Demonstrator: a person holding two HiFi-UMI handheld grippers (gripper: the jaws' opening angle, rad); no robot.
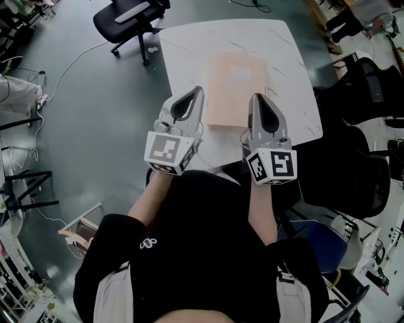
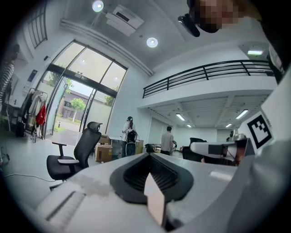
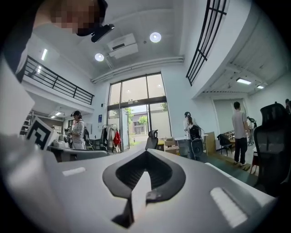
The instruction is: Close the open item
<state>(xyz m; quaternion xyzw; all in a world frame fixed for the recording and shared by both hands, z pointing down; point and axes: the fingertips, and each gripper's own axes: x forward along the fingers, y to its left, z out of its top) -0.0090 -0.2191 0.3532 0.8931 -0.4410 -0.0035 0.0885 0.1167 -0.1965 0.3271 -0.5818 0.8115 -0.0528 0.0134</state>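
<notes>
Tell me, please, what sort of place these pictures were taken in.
Probably a large open office or lab hall: a wheeled office chair stands beside a white table, a mezzanine railing runs overhead, and tall glass doors lead outside.

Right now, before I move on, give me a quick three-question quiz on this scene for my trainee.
1. True or false: the beige folder lies closed and flat on the white table.
2. What do the left tool and right tool hold? A) the folder between them B) nothing, both are shut C) a cup each
3. What black item stands on the floor past the table's far left corner?
Key: 1 true; 2 B; 3 office chair.
</notes>
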